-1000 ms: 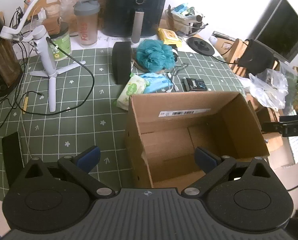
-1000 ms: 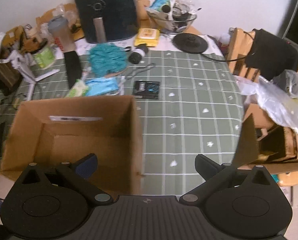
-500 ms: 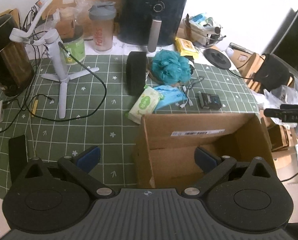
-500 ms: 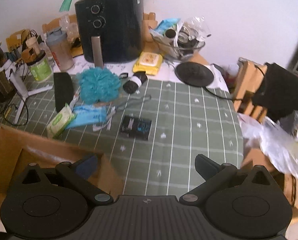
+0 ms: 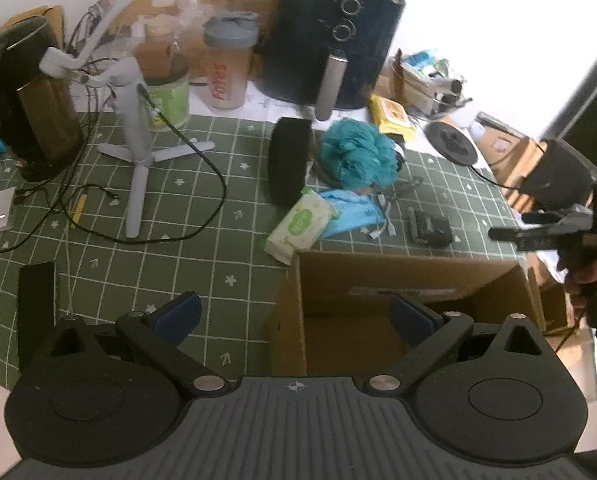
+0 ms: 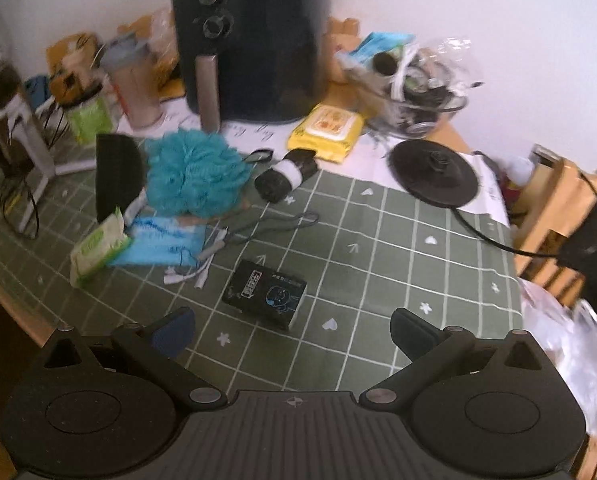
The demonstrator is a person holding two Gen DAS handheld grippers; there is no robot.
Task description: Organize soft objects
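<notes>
A teal bath pouf (image 5: 356,154) (image 6: 194,172) lies mid-table beside a black foam block (image 5: 288,160) (image 6: 116,174). In front of them rest a green-white wipes pack (image 5: 300,228) (image 6: 96,246) and a blue soft pack (image 5: 352,214) (image 6: 164,246). An open, empty cardboard box (image 5: 402,268) stands at the table's near edge. My left gripper (image 5: 294,314) is open over the box's left corner, holding nothing. My right gripper (image 6: 292,328) is open above a small black box (image 6: 264,294), holding nothing; in the left wrist view it shows at the right edge (image 5: 538,232).
A black air fryer (image 5: 330,48) (image 6: 246,44), shaker bottle (image 5: 228,68), green jar (image 5: 168,100), yellow wipes pack (image 6: 326,132), glass bowl of clutter (image 6: 418,96) and kettle base (image 6: 434,178) line the back. A white tripod (image 5: 136,140) with cables and a dark kettle (image 5: 30,100) stand left.
Both grippers have pulled back and risen; the cardboard box has slid toward the bottom of the left view and nearly out of the right view. Both stay open.
</notes>
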